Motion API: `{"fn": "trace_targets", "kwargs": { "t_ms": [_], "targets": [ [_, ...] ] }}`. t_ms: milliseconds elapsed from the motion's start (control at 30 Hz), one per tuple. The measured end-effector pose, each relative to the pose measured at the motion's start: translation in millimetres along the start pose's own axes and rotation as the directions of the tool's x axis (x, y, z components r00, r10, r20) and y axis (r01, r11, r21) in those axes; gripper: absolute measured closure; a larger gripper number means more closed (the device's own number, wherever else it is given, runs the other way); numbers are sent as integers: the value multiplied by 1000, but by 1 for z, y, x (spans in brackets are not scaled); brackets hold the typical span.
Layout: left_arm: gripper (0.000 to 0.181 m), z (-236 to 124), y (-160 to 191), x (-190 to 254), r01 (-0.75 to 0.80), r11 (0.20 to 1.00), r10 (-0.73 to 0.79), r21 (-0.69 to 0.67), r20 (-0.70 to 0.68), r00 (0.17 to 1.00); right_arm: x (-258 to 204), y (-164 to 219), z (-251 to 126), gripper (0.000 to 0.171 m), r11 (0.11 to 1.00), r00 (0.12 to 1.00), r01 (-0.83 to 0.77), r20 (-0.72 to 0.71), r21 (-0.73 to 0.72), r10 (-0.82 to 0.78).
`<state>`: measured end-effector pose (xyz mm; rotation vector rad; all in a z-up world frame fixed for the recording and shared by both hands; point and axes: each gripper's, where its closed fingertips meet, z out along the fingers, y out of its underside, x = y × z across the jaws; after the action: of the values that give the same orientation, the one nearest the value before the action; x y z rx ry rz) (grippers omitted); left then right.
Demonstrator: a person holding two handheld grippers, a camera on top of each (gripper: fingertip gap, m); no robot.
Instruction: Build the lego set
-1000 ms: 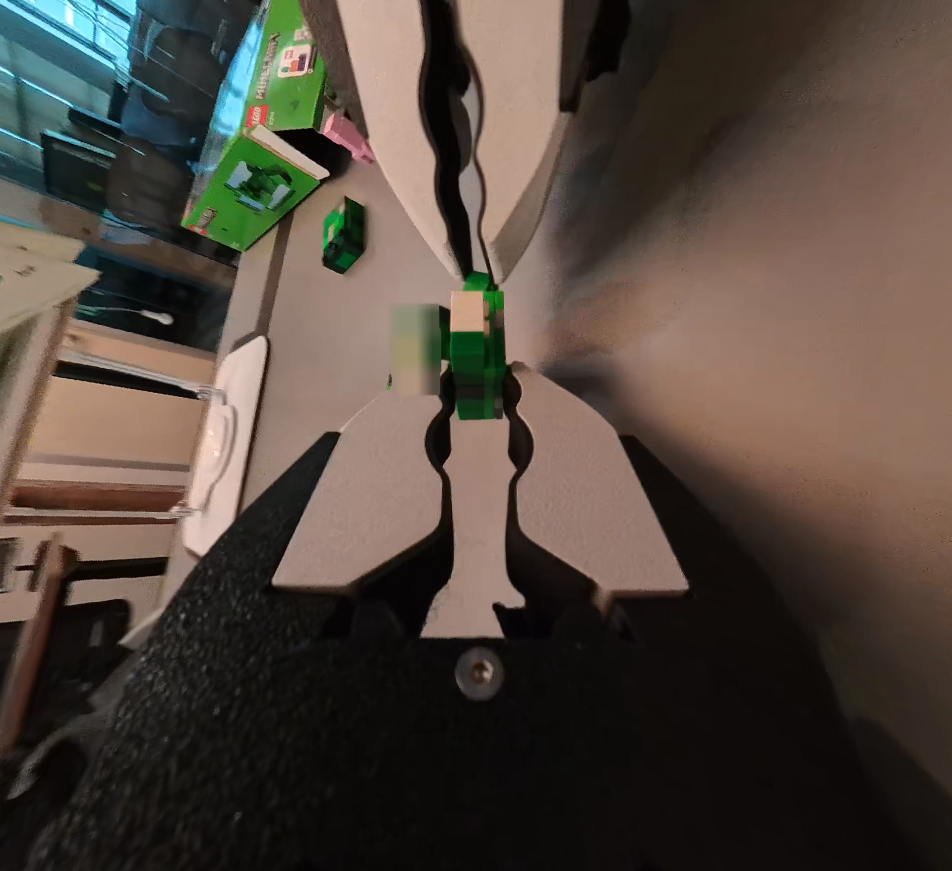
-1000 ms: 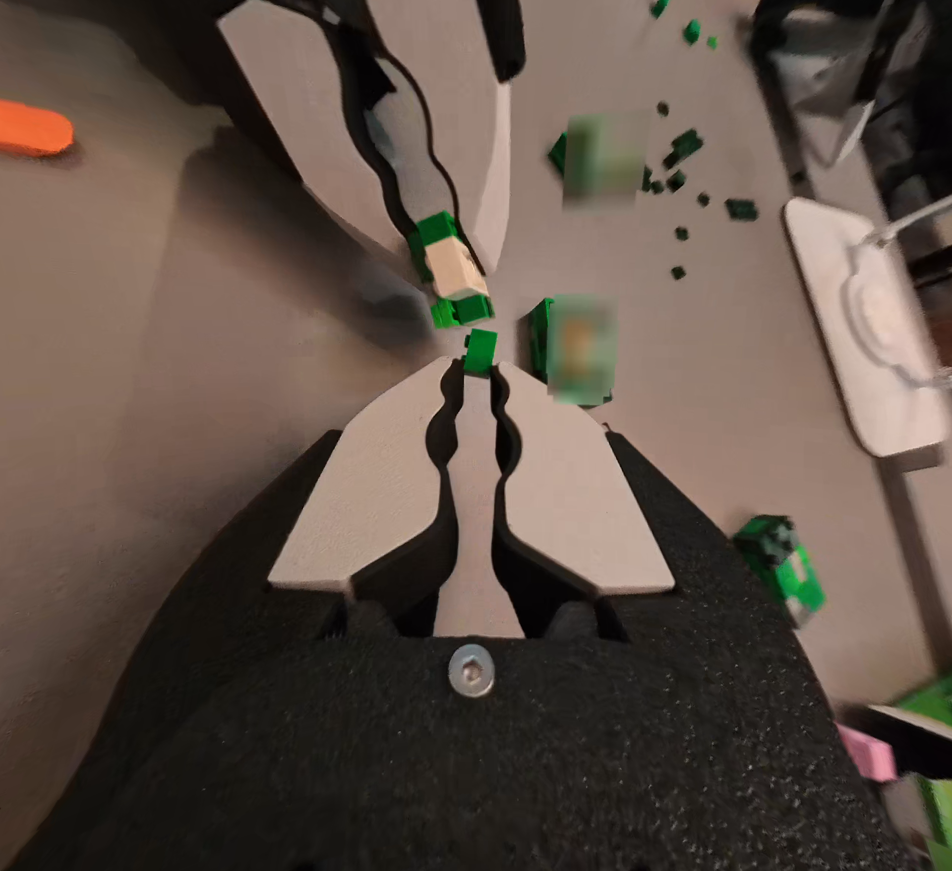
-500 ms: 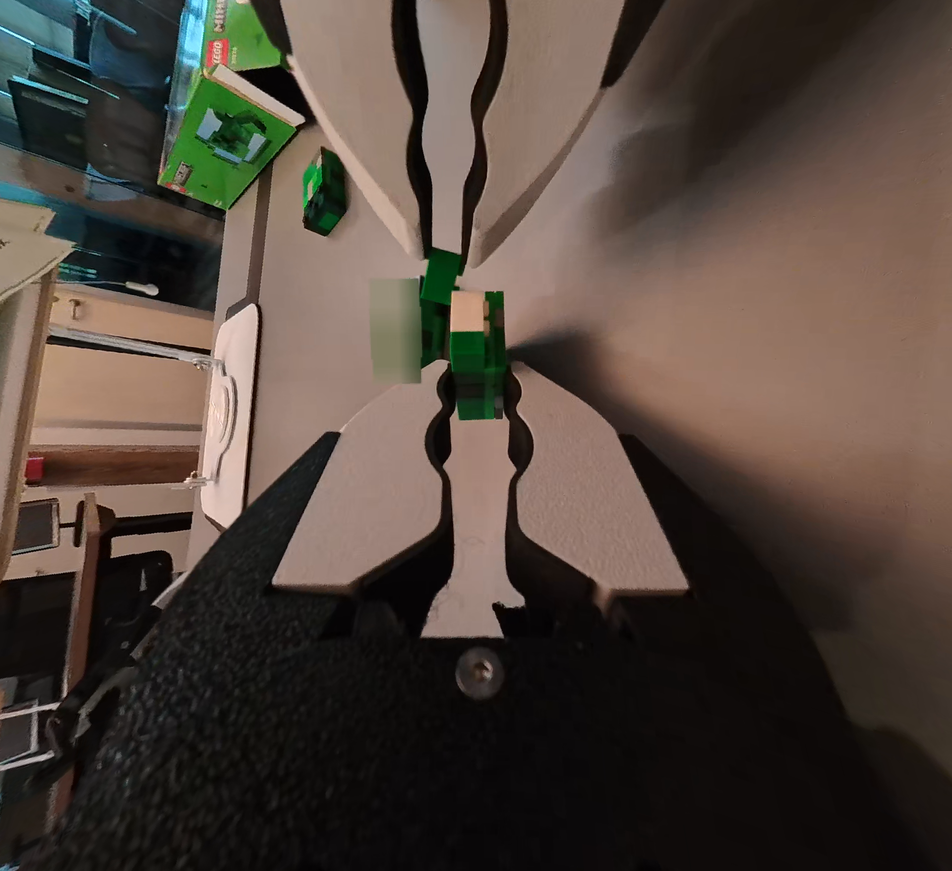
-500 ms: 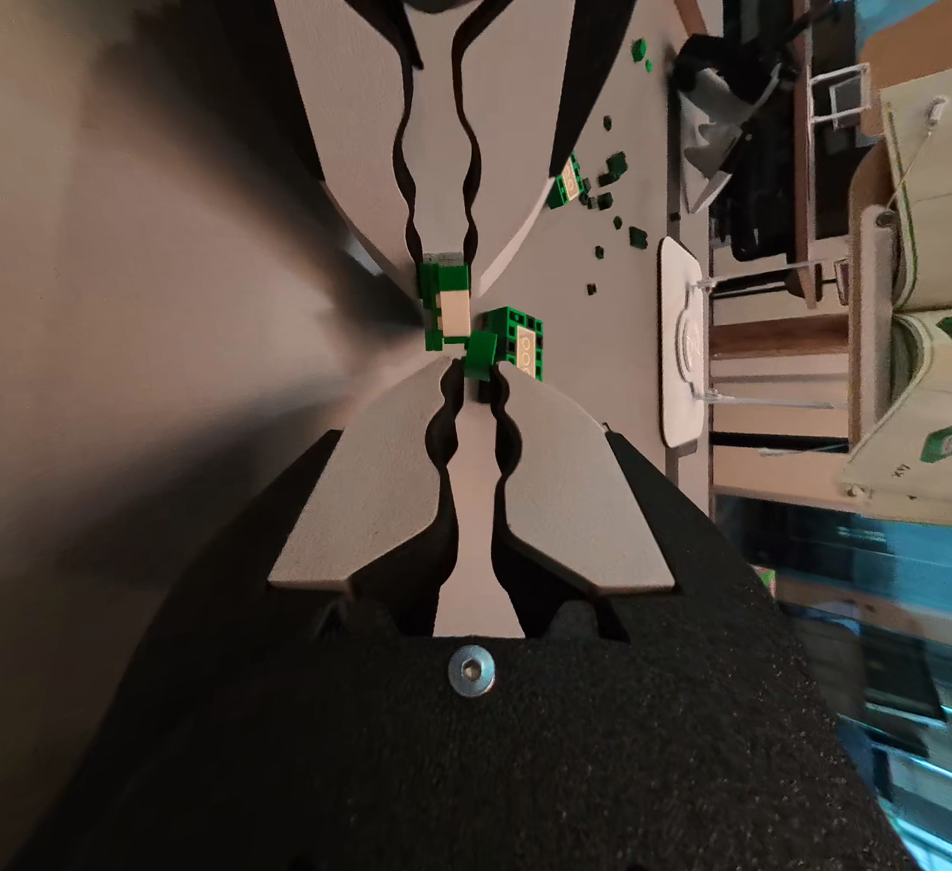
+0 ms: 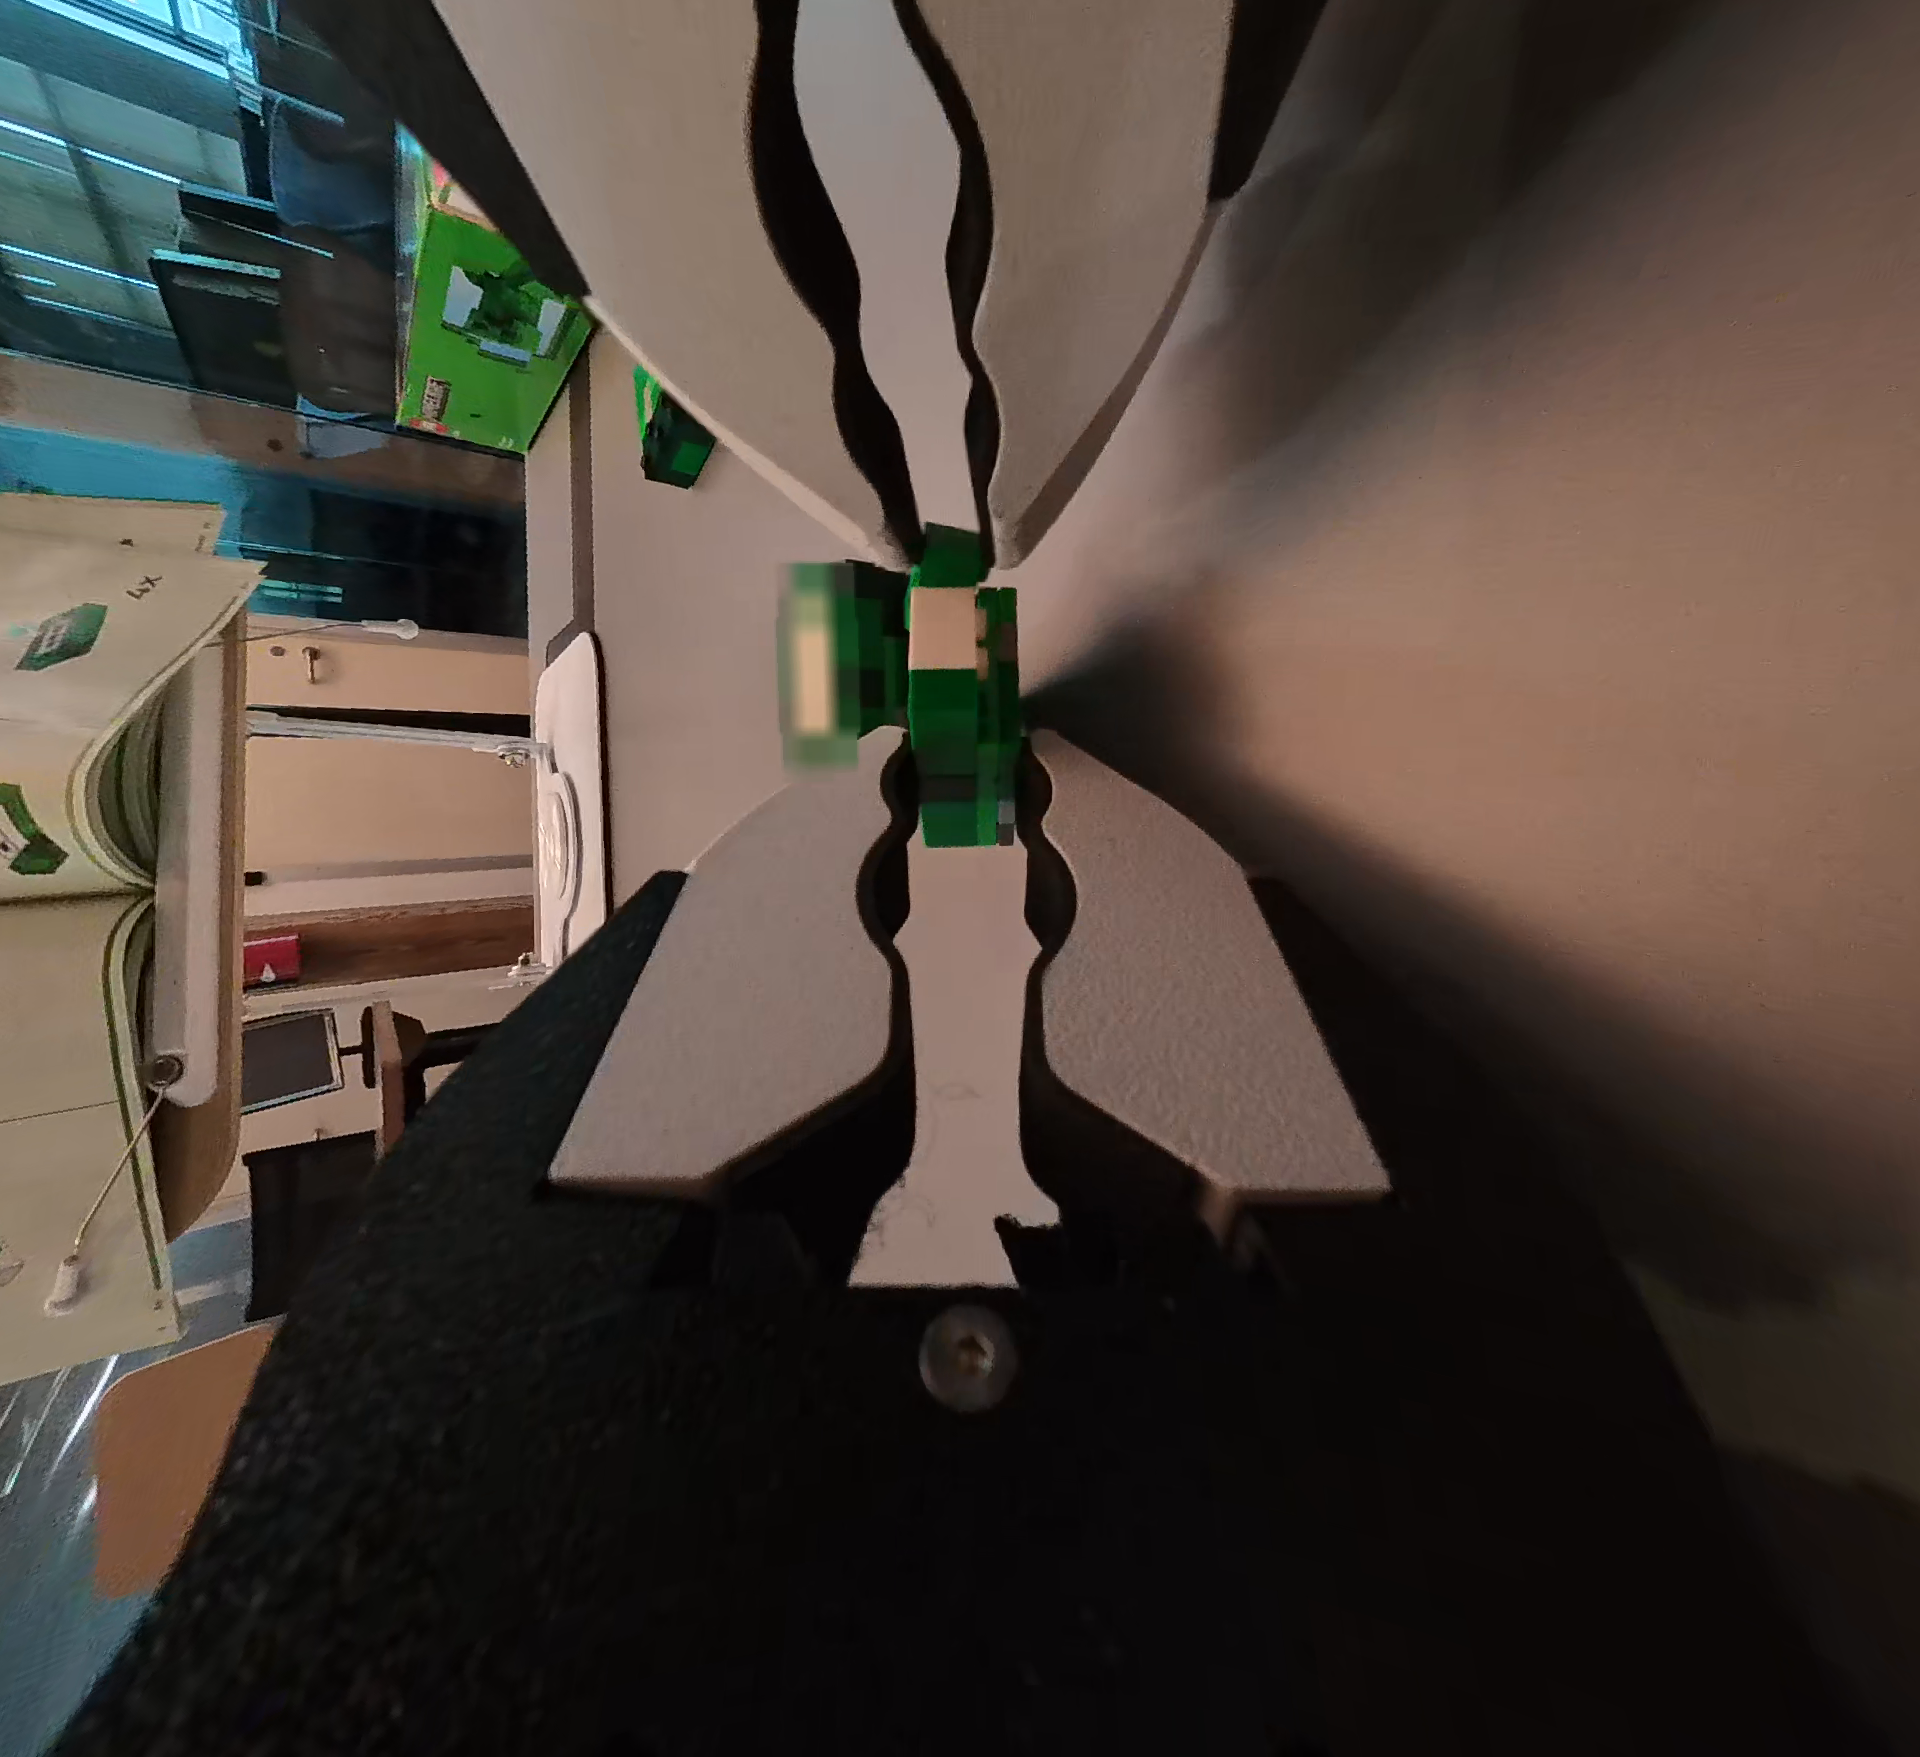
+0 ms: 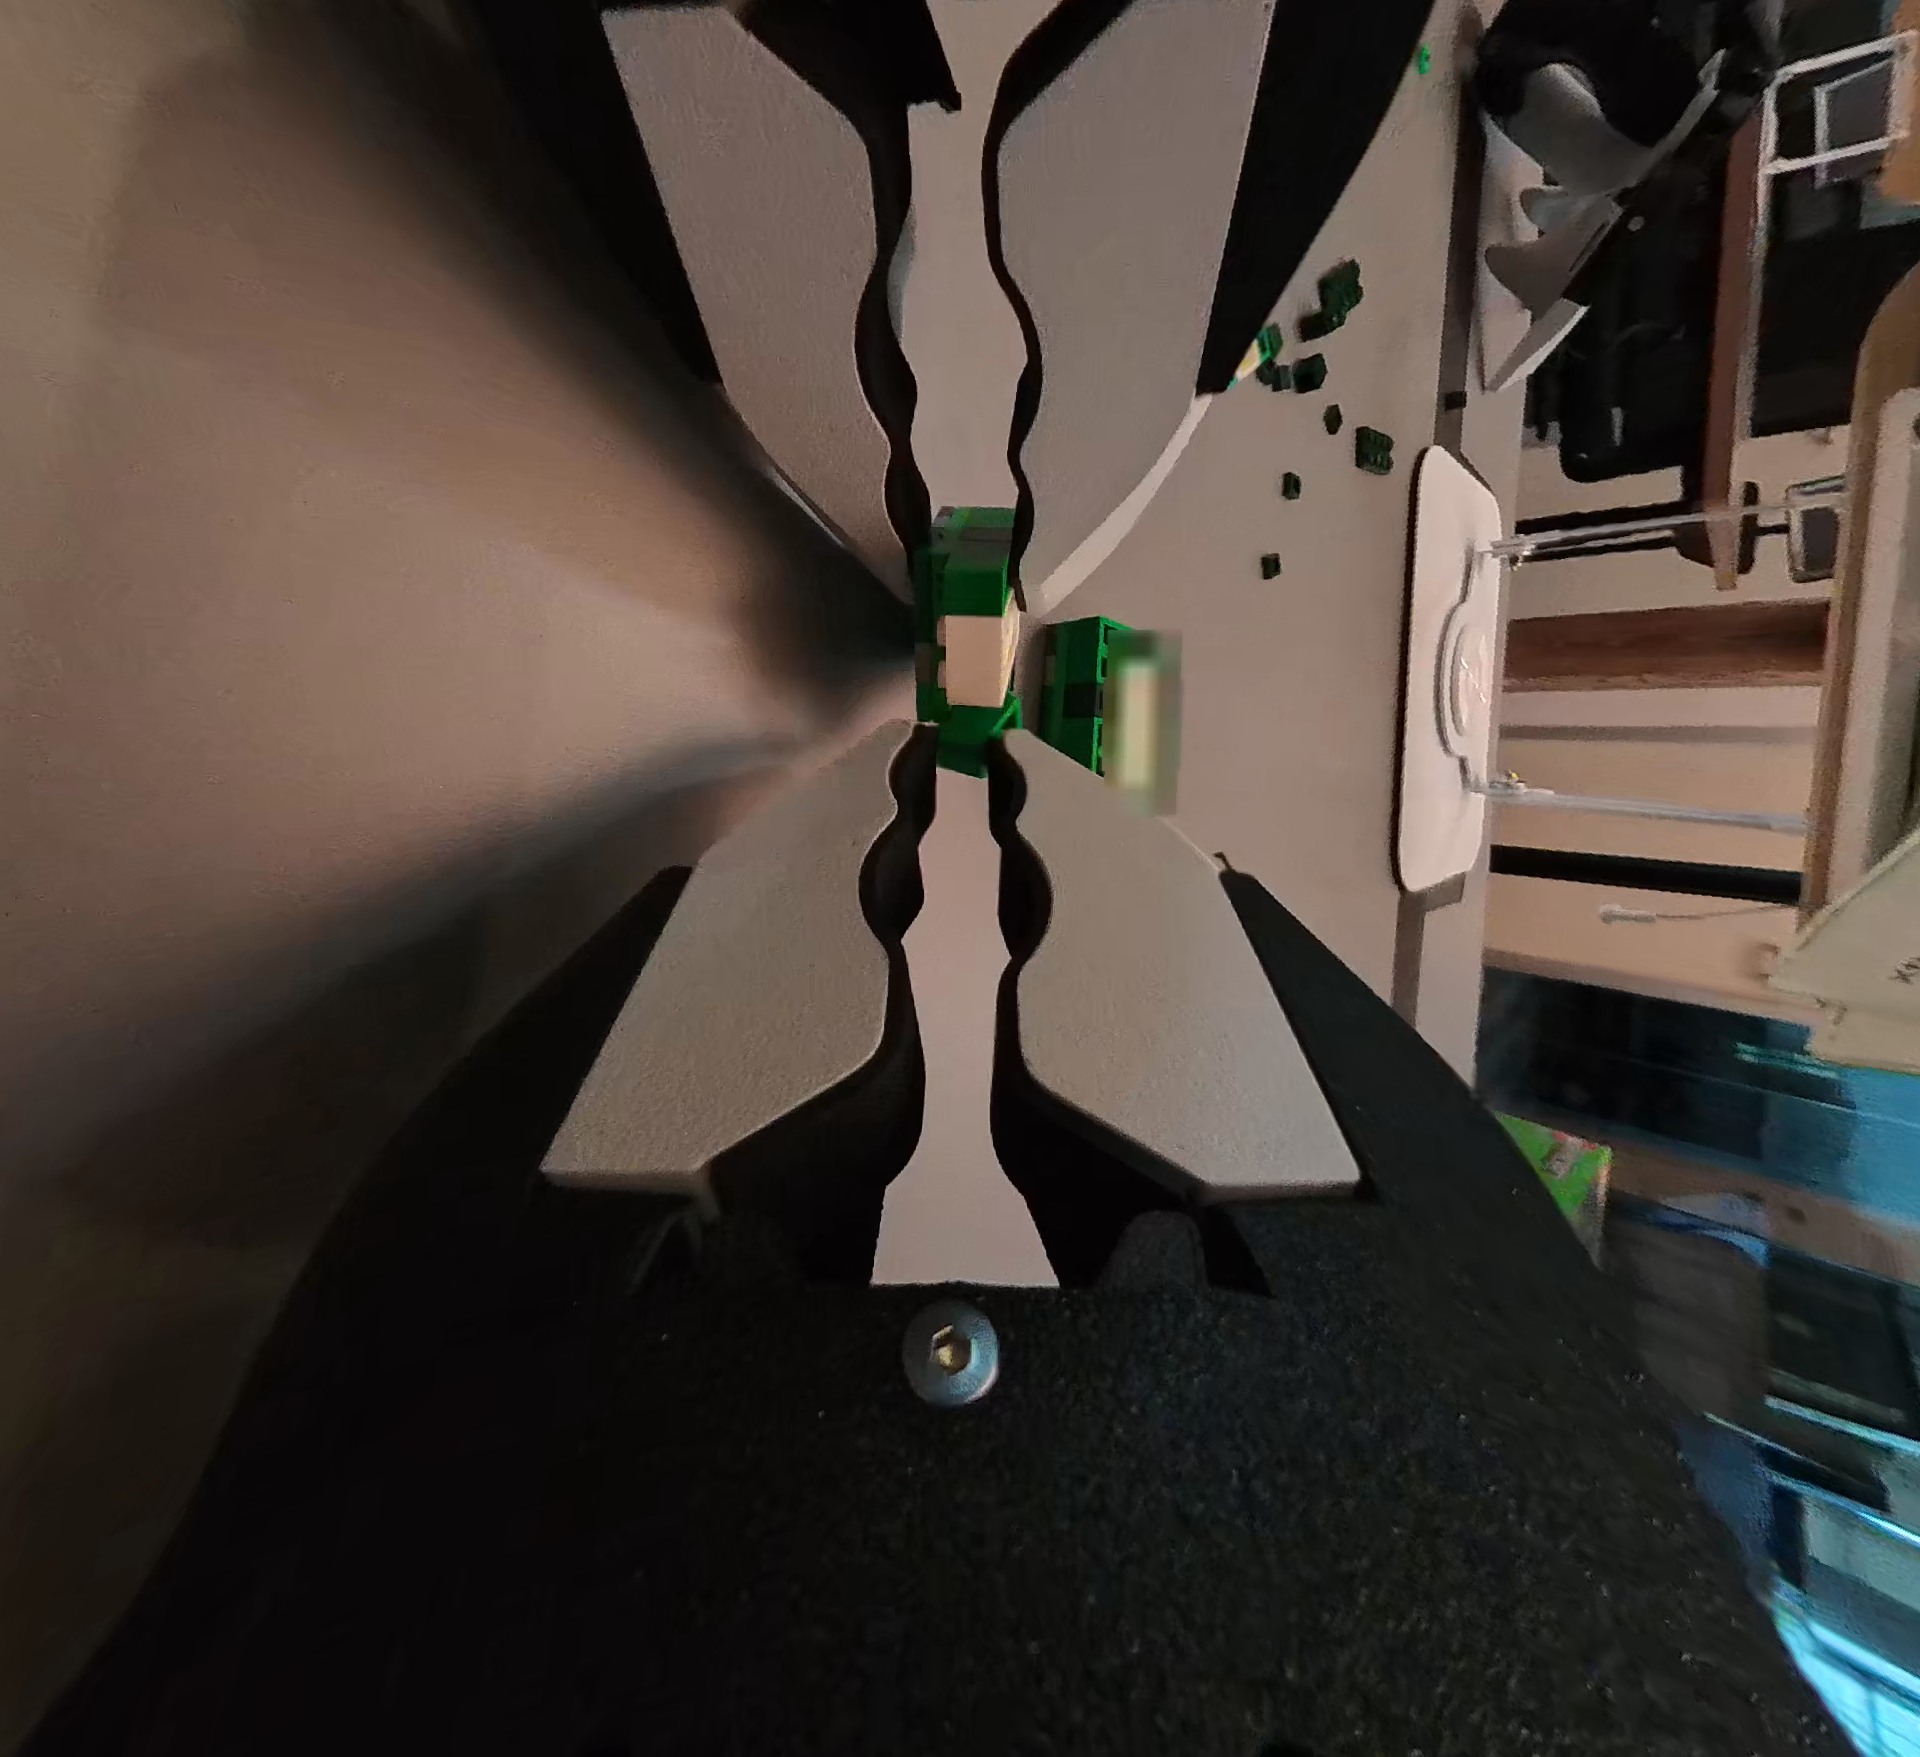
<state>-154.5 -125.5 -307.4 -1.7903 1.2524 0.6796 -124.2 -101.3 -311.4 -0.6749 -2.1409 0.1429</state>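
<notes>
A grey table (image 6: 1299,668) carries everything. On it, in the right wrist view, loose green bricks (image 6: 1311,372) lie scattered near the far edge, and a partly built green block (image 6: 1081,694) sits nearer. A white pad (image 6: 1439,668) lies at the table's edge. In the left wrist view a green box (image 5: 483,357) rests at the far corner, with a small green build (image 5: 673,445) just beside it, probably apart from it.

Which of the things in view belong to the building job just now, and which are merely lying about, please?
In use:
- left tool
- right tool
- green brick stack
- small green brick

Lying about:
- loose green bricks
- green box
- open booklet
- white pad
</notes>
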Motion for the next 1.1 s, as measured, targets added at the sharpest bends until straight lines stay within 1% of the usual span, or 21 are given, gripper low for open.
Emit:
{"fn": "trace_targets", "kwargs": {
  "t_ms": [300, 533, 633, 800, 900, 1100],
  "targets": [
    [164, 1, -1, 3, -25, 1000, 25, 13, 8, 1000, -1, -2, 0, 164, 997, 999, -39, 19, 66, 38],
    [164, 2, -4, 5, -107, 993, 105, 47, 51, 993, -3, -8, -3, 166, 990, 999, -22, 31, 138, 18],
    [164, -1, -9, -1, -102, 989, 92, 103, 99, 991, 2, -12, -11, 166, 979, 999, -45, 25, 199, 41],
    [165, -11, -20, -16, -133, 977, 92, 168, 231, 969, 14, -21, -28, 166, 958, 994, -108, 45, 267, 99],
    [165, -15, -23, -25, -147, 974, 89, 171, 304, 948, 22, -25, -34, 167, 960, 993, -114, 67, 257, 100],
    [164, -27, -26, -42, -138, 970, 40, 199, 429, 903, 38, -39, -44, 167, 981, 995, -20, 102, 195, 0]
  ]
}}
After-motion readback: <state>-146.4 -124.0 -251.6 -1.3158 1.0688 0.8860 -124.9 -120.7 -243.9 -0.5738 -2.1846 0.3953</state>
